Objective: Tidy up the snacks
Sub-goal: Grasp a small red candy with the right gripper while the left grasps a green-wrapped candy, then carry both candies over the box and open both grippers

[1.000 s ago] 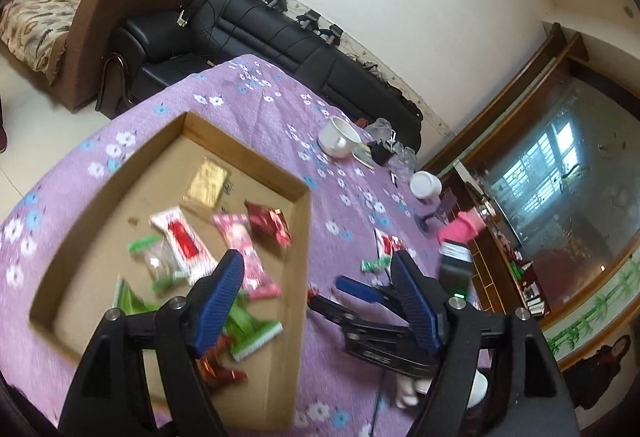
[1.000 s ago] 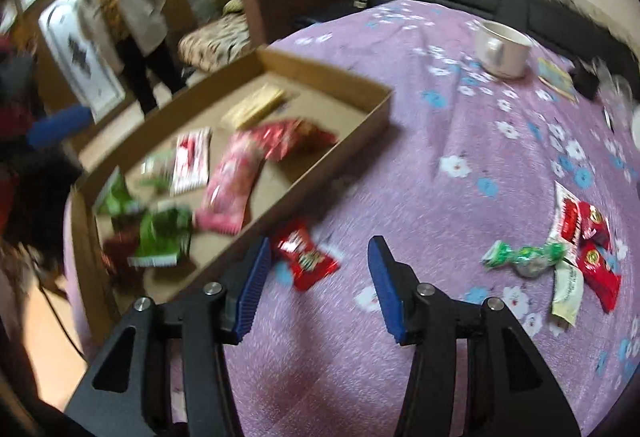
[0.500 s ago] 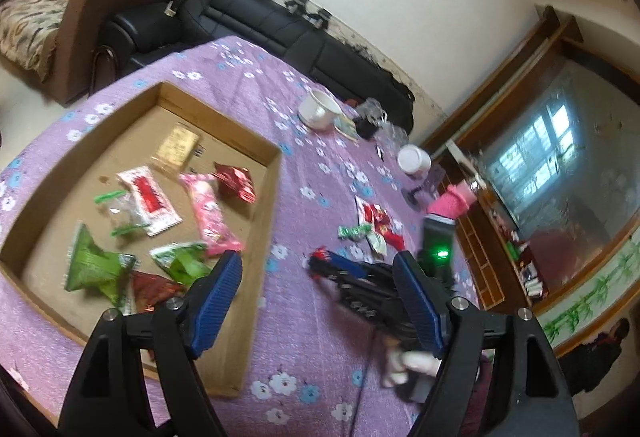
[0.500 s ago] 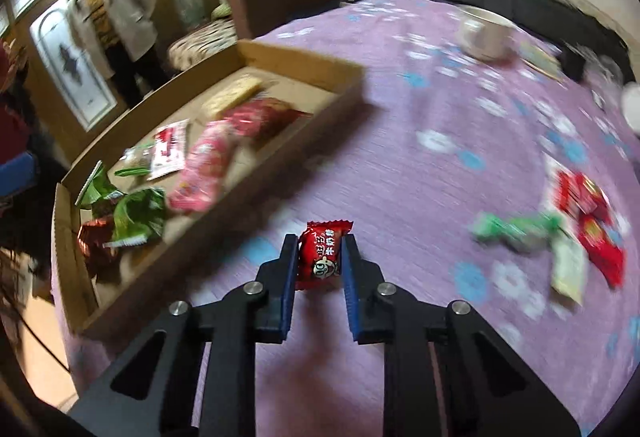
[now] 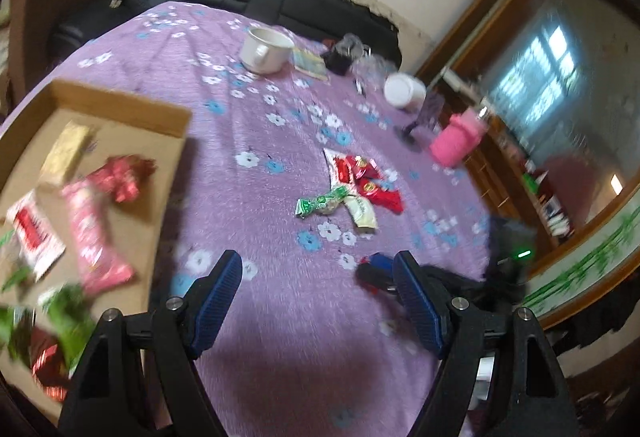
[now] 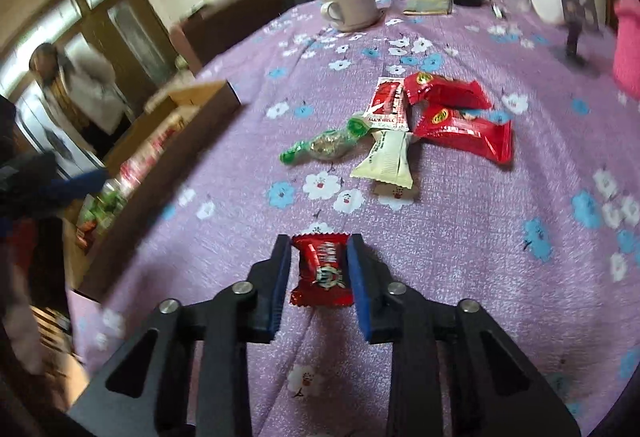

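**Red packet between the right tool's parting pads**

Small red snack packet (image 6: pixel 322 271), glossy, crimped at both ends, round white-and-dark emblem on its face, standing upright between the blue pads of the right tool (image 6: pixel 319 279). Jaws opening; pads at the packet's two edges, firm pressing impossible to tell. Ahead of that tool on the purple flowered bench (image 6: pixel 460 221): a loose cluster of snacks (image 6: pixel 400 129) — two red packets, a white-and-red sachet, a cream sachet, a green-twisted sweet. Farther ahead, a white mug (image 6: pixel 352 8).

Left tool (image 5: pixel 318 299) wide open, nothing between its pads, above bare cloth.

Seen properly only from the left wrist: the cardboard tray (image 5: pixel 120 105) off to the left tool's left, holding a gold bar, pink, red and green packets, all blurred. Right wrist view catches merely one tray corner, plus a person in a pale jacket (image 6: pixel 86 85) standing far off to the left. Held packet hidden from the left wrist view, only the right tool's blue tip showing there.
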The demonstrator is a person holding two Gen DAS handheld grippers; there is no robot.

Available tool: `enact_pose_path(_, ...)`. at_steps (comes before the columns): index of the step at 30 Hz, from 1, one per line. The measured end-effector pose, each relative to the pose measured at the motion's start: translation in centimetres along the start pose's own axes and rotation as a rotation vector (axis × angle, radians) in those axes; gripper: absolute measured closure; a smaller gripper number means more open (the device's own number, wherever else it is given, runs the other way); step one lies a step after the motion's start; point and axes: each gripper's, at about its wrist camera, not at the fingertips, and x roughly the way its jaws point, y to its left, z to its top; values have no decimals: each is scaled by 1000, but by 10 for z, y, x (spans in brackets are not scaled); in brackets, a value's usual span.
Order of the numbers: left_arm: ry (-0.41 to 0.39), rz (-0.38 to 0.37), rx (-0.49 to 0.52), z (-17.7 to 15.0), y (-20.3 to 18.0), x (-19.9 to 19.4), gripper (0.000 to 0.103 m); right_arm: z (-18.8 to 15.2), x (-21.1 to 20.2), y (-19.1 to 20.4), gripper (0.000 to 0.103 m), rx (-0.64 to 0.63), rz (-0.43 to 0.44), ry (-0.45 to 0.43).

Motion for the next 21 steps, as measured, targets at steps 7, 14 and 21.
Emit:
enact_pose_path(7,68,92,232,18,-29,63,25,3,-13,-23,53,123,-14,-49)
enact_pose_path(14,158,134,330,33,-39,124,32,3,-9,-16,53,93,18,-15)
enact_pose_path(21,169,174,403,27,-49,137,81,2,-4,-13,53,65,28,-5)
